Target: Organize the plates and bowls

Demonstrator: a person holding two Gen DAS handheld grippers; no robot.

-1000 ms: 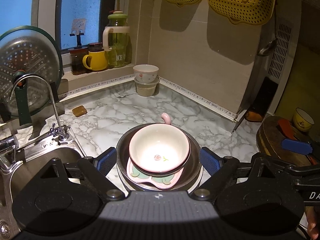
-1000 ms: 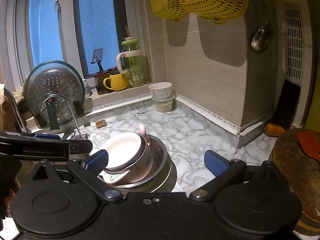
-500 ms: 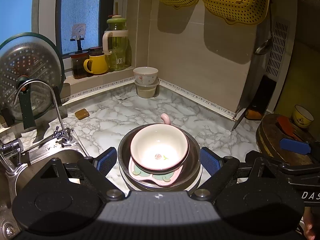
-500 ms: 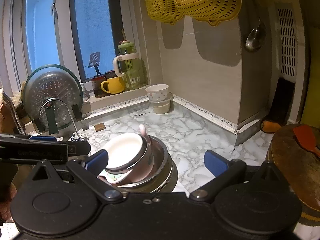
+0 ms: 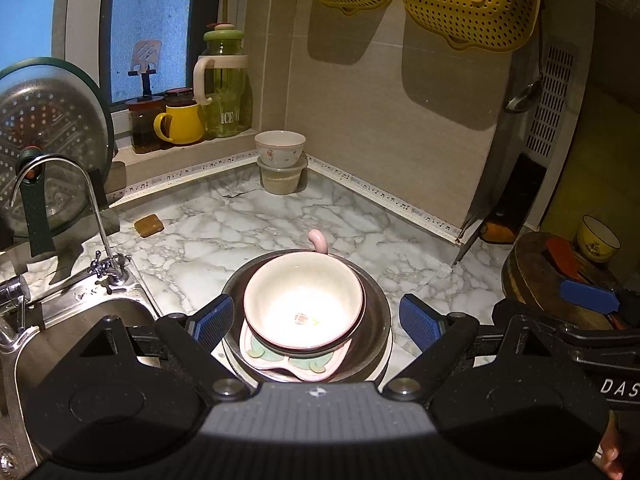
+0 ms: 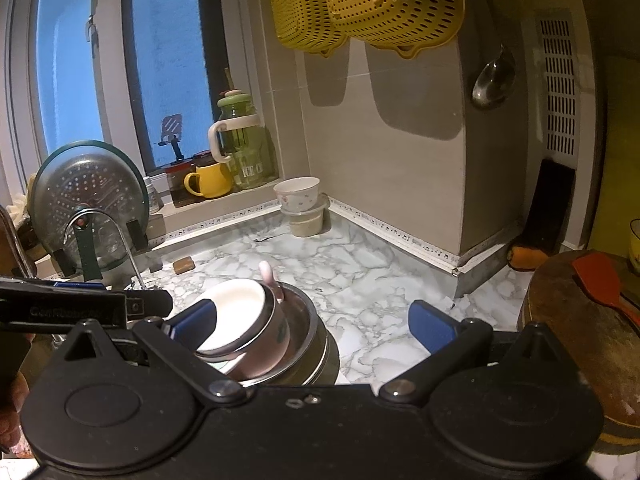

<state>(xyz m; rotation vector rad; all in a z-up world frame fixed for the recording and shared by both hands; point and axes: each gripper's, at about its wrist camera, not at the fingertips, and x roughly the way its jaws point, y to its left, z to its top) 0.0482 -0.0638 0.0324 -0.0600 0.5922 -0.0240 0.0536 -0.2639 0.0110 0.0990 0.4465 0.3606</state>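
The left gripper [image 5: 316,322] stood wide open, its jaws flanking the steel basin [image 5: 376,300] without touching. The white bowl [image 5: 304,300] sat nested on a pink plate [image 5: 296,364] inside that basin on the marble table [image 5: 240,232]. The right gripper [image 6: 312,320] was likewise open, holding nothing.

both hand-held grippers are black, with round-ended bodies, blue ribbed pads [image 5: 422,324] on angular fingers and a silver screw [image 5: 401,384] at each finger pivot. the left hand-held gripper [image 5: 316,322] has a grey grooved middle.
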